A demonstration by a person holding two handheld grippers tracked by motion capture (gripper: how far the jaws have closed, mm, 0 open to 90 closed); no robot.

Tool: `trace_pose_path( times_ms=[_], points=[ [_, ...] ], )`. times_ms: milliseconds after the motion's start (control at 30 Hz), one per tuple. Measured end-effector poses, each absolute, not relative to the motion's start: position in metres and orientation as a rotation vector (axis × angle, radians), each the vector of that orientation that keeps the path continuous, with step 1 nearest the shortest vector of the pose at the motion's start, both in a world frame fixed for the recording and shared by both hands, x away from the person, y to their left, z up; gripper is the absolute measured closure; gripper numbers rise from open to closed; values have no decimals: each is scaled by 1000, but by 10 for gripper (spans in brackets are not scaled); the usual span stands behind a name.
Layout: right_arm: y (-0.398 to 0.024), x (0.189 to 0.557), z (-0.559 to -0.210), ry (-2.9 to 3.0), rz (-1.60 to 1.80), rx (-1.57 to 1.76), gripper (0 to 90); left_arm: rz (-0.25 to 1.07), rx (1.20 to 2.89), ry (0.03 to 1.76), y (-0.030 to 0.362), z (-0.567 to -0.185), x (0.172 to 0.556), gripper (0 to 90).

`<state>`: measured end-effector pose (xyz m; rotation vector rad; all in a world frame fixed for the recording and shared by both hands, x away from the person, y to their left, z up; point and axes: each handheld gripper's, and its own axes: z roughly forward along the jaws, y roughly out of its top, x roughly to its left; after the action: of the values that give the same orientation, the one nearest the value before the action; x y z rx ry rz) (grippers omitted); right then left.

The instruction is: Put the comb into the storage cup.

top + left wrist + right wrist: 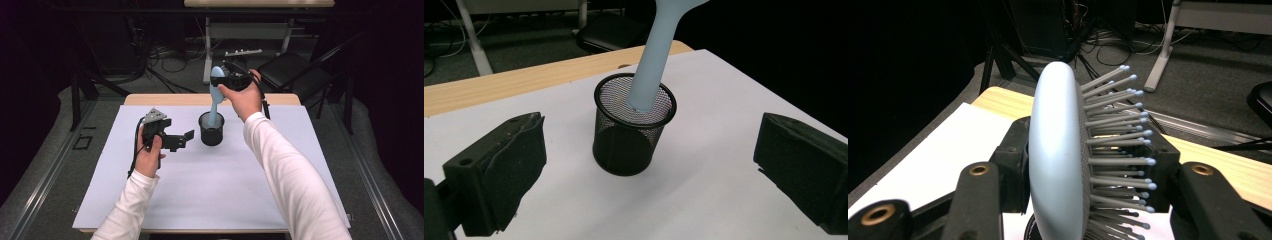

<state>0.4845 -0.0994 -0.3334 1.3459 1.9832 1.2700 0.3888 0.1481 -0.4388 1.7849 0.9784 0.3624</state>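
Blue hairbrush (217,95) clamped by its head in right gripper (231,80), handle already inside mesh cup (211,131). Lower straight, then release. Left gripper (181,140) gapes wide nearby; steady the cup if needed.

A white sheet (210,190) covers the wooden table (150,99), bearing a mesh cup (211,131).

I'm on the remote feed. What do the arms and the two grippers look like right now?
Both arms wear long white sleeves. The left gripper is black, with a grey three-cornered plate on top and a black cable trailing down by the wrist. Its two jaws are blocky, with dark padded faces. The right gripper is black too, with brass-coloured bushings at its linkage and a black cable.
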Motion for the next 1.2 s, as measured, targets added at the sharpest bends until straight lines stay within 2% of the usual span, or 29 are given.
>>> trace_pose_path(
  times_ms=[1200],
  points=[
    [-89, 493, -374, 1990, 1195, 1342, 492, 358, 1785, 985, 148, -441, 390, 6]
  ],
)
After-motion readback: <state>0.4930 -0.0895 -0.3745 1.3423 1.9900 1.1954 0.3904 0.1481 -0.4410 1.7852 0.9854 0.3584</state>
